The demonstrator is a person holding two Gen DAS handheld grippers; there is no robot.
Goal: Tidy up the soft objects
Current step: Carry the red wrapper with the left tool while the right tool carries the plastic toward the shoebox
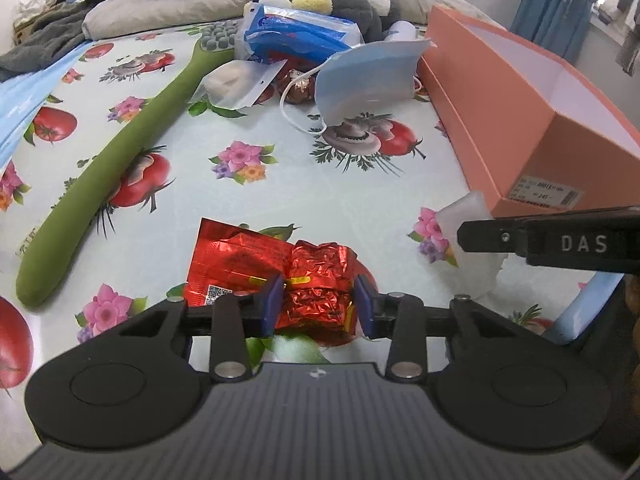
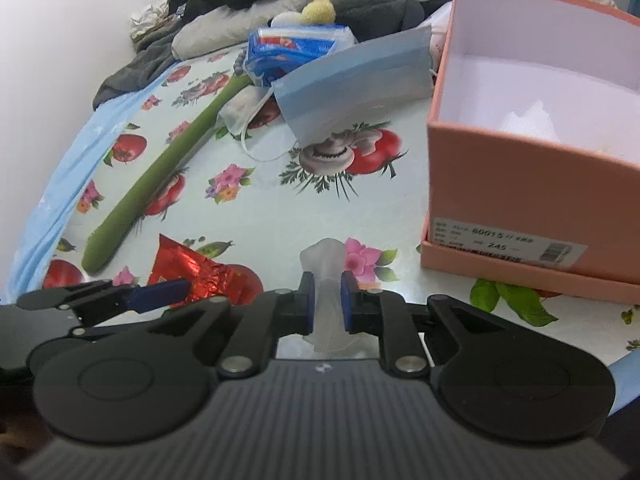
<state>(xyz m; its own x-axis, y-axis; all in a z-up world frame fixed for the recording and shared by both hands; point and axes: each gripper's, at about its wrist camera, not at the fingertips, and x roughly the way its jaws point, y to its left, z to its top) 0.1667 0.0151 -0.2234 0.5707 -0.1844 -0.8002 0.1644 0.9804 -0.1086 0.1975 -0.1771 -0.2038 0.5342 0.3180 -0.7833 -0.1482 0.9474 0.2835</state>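
Two hand-held grippers reach over a surface covered with a cloth point(image 1: 320, 184) printed with tomatoes and flowers. The left gripper point(image 1: 320, 302) has its blue pads against both sides of a crumpled red foil packet point(image 1: 316, 276), clamped on it where it lies on the cloth. The right gripper point(image 2: 327, 304) is nearly closed, pinching a translucent white soft piece point(image 2: 326, 264) upright between its pads. A pink box point(image 2: 532, 184) stands open just to the right of that gripper. The right view looks into the box and shows white paper point(image 2: 528, 120) inside; the left view shows only its outer wall and rim. Both views show a long green brush point(image 1: 100, 184), a blue face mask point(image 1: 368, 76) and a blue packet point(image 1: 296, 32) farther back, with a plush toy point(image 1: 340, 0) beyond.
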